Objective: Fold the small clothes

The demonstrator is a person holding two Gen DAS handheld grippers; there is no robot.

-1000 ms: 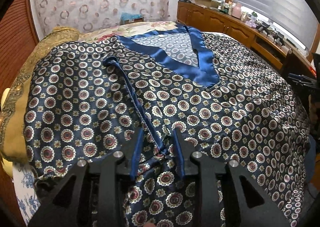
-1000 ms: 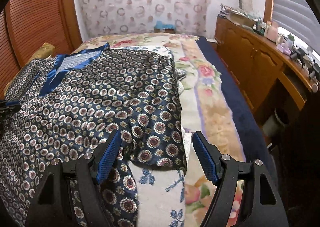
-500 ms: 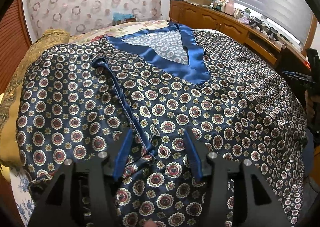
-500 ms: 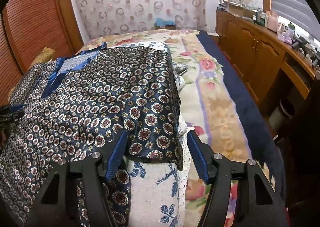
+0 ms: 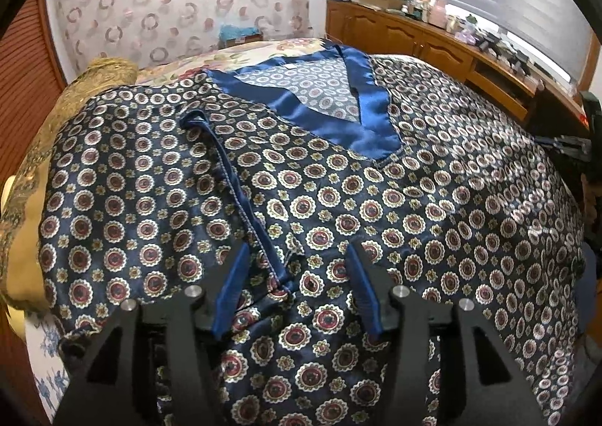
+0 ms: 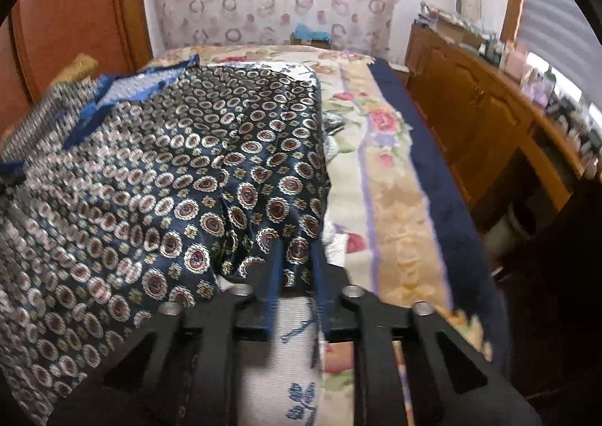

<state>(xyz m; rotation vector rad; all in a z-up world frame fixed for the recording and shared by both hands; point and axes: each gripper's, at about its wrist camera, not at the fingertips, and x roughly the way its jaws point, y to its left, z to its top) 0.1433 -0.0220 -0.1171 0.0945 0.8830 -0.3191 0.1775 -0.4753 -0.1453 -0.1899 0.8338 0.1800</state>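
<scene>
Right wrist: right gripper (image 6: pixel 295 260) pinches patterned garment (image 6: pixel 158 178) hem on bed (image 6: pixel 399 208)

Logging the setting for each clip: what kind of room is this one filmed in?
Most likely a bedroom in a home. A patterned garment lies spread over a bed with a floral bedspread, wooden cabinets cluttered on top run under a window with blinds, and patterned wallpaper covers the far wall.

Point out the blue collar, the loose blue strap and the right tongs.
blue collar (image 5: pixel 370 142), left wrist view, the point of the V.
blue strap (image 5: pixel 240 196), left wrist view, mid-length.
right tongs (image 6: pixel 297 268), right wrist view, between the fingertips.
</scene>
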